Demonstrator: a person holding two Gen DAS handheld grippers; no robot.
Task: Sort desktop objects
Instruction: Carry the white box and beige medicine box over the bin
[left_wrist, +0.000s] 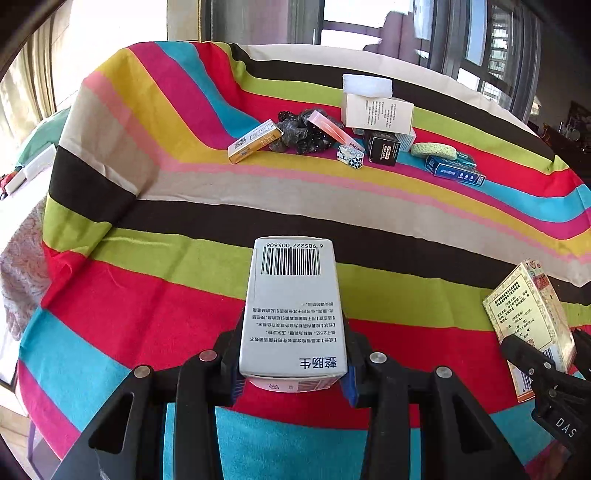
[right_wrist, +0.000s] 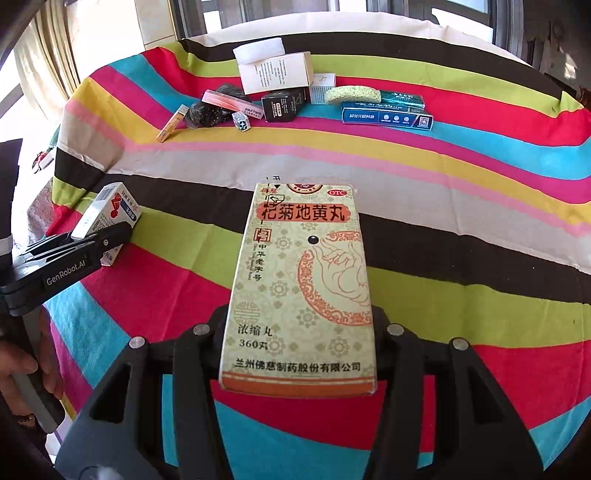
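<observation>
Jaws clamp both boxes: left gripper (left_wrist: 293, 363) a white barcoded carton (left_wrist: 293, 306), right gripper (right_wrist: 297, 354) a cream-and-orange pill box (right_wrist: 301, 288).

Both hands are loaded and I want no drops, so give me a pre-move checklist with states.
1. Left gripper shut on the white medicine box: ok.
2. Right gripper shut on the yellow pill box: ok.
3. Each box sticks far out past its fingers, held near one end; grip firmness: cannot tell.
4. The two held boxes apart from each other: ok.
5. Striped cloth under both boxes bare for a set-down: ok.
6. Far pile of boxes untouched: ok.
</observation>
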